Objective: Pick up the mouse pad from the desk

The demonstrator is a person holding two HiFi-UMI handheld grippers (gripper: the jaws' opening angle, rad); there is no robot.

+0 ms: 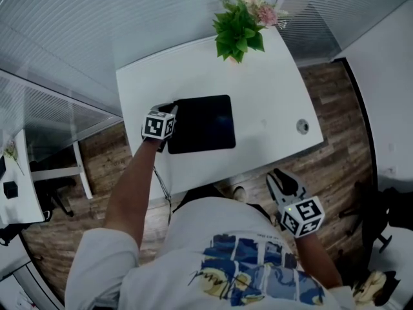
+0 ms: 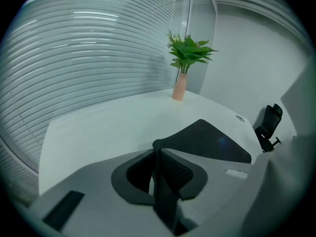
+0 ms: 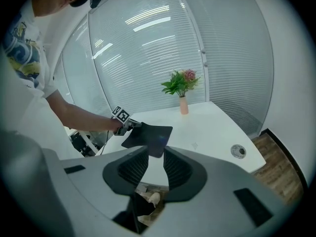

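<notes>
We see the black mouse pad (image 1: 201, 123) on the white bench (image 1: 271, 82). Its left edge curls up where the jaws of the left gripper (image 1: 169, 111) are clamped on it. The right gripper (image 1: 279, 181) hangs off the bench over the wooden floor (image 1: 339, 163), with its jaws apart and empty. A vase of leaves and flowers (image 1: 240, 23) stands at the bench's far edge, near slatted glass walls (image 1: 161, 18).

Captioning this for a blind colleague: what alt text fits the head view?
From above, the person's left gripper pinches the far left corner of a black mouse pad on a white desk. The right gripper is held open, off the desk's near edge, and a leafy plant stands at the far side.
</notes>
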